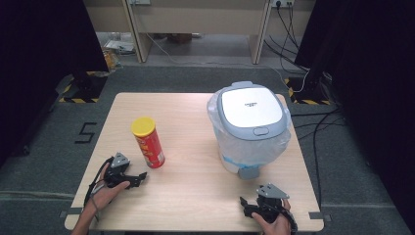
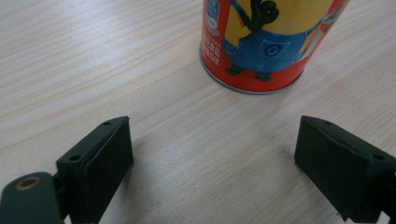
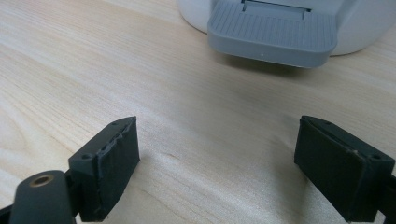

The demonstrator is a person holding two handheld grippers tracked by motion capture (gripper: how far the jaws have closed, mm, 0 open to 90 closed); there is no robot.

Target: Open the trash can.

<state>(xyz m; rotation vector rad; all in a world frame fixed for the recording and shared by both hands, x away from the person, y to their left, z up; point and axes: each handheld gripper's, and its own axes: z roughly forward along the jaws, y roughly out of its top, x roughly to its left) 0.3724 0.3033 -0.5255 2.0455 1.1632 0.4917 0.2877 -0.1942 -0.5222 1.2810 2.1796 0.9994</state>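
Both tongs, left (image 1: 139,177) and right (image 1: 243,205), rest low, wide open, empty, near the can (image 1: 148,142).

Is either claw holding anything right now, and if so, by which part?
Nothing is held. The left claw is open on bare table short of the red cylindrical snack can; the right claw is open too.

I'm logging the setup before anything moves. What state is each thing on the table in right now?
Chip can: upright, yellow lid on, not held.
Pedal bin: lid shut, plastic liner fitted, pedal not pressed.
Left hand-held gripper: open, holding nothing, aimed at the chip can.
Right hand-held gripper: open, holding nothing, facing the pedal.
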